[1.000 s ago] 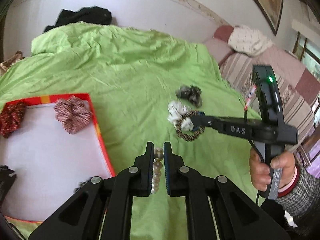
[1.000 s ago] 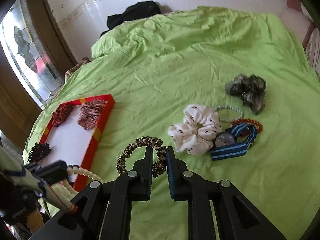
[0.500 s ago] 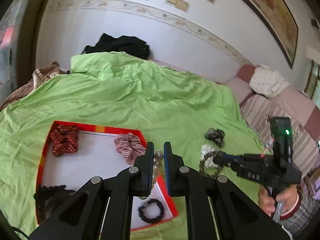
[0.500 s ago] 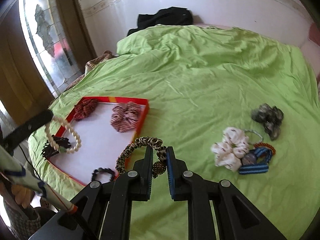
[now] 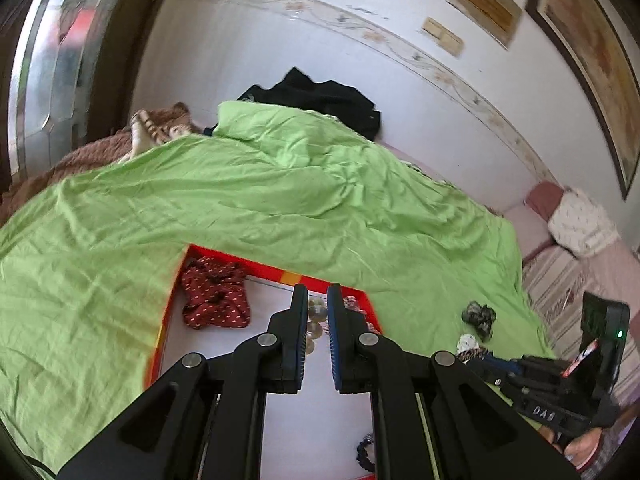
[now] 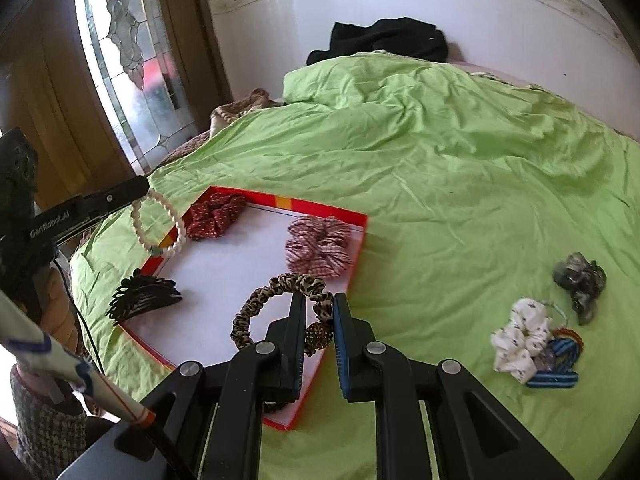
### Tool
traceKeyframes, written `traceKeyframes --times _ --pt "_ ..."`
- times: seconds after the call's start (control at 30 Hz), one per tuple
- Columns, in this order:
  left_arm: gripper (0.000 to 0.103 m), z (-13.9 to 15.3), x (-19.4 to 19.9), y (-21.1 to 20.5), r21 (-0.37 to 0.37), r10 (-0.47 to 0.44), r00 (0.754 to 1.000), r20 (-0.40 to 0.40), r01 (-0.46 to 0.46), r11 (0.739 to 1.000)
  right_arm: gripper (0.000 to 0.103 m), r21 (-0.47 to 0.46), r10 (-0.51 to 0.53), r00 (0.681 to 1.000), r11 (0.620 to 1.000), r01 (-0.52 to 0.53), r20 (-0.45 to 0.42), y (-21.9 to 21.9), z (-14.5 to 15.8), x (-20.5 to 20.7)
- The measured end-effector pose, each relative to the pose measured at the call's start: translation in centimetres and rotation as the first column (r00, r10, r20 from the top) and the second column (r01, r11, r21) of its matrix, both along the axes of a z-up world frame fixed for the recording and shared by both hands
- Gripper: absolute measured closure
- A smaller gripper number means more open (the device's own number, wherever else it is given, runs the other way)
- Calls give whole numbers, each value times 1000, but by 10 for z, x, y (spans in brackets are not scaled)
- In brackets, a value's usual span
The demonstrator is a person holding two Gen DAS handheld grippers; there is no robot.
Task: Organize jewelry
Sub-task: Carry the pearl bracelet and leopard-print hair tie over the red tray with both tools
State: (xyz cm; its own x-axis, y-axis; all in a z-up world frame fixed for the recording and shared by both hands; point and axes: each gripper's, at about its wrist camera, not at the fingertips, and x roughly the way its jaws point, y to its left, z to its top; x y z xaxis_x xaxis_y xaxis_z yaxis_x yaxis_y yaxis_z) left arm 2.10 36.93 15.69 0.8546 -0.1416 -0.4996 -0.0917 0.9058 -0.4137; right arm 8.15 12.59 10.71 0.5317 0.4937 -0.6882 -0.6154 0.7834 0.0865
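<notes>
Both tongs are clamped, the left gripper (image 5: 317, 322) on a pearl bracelet (image 6: 158, 226), the right gripper (image 6: 320, 322) on a leopard hair tie (image 6: 276, 300), now over the red tray (image 6: 357, 246) rather than beside it.

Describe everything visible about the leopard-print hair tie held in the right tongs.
The leopard-print hair tie is a thin ruched fabric loop, tan with dark spots, carrying a round studded brown bead at its lower end. The right tongs are shut on it near the bead, so the loop arches up and left from the fingers. It hangs above the near corner of the red-rimmed tray, and only the tongs touch it.
</notes>
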Motion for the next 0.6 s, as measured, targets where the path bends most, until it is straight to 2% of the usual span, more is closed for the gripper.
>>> traceKeyframes --times 0.23,0.4,0.6 --pt "94 -31 17 10 -19 26 996 -88 -28 999 89 -19 43 998 999 -43 -46 39 -26 12" --pt "94 -46 28 7 18 37 990 -139 -35 999 89 -36 58 995 998 -61 -77 64 -46 22" --pt "94 -69 47 17 12 76 973 -216 -76 997 89 -52 43 992 997 -49 -121 79 -69 38"
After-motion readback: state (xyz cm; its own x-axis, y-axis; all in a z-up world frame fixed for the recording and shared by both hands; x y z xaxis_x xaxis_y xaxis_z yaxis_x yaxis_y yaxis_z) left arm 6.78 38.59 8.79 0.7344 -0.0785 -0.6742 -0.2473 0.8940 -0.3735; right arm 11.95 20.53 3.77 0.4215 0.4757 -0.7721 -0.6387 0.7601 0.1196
